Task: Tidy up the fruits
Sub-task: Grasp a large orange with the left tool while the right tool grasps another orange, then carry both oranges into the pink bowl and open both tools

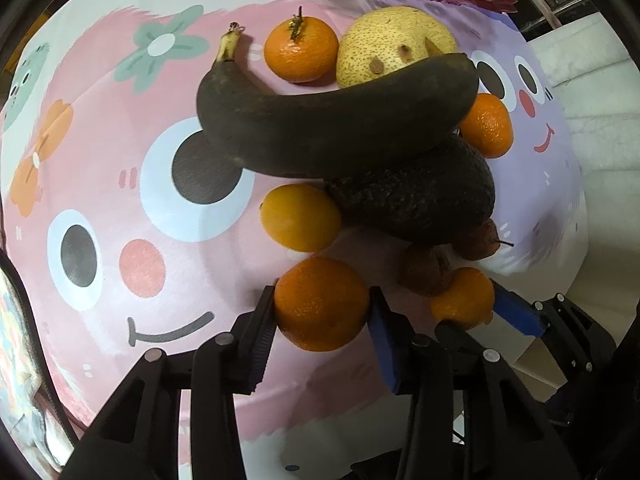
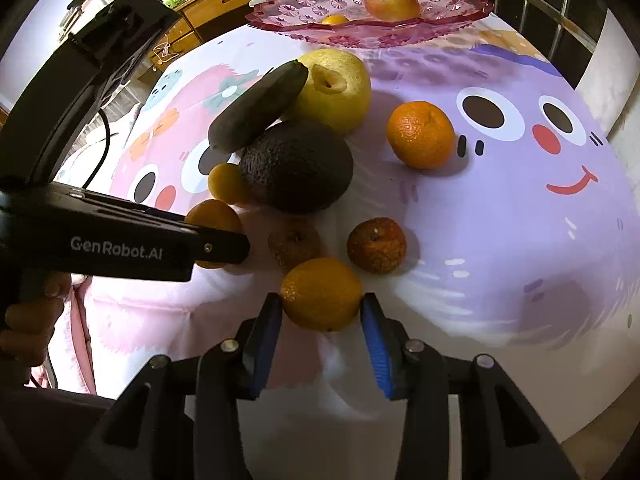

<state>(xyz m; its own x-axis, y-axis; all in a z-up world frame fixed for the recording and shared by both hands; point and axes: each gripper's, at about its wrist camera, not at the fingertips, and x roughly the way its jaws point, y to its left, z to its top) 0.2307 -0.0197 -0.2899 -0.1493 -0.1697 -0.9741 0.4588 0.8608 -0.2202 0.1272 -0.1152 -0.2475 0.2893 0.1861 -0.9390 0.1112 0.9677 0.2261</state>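
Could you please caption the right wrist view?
Right gripper brackets a small orange tangerine on the cartoon tablecloth.

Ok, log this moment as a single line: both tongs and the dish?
left tongs: closed on round orange mandarin | right tongs: closed on second orange mandarin | pink glass dish: holds red-yellow apple

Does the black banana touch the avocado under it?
Touching. In the left wrist view the banana lies across the avocado with no gap between them.
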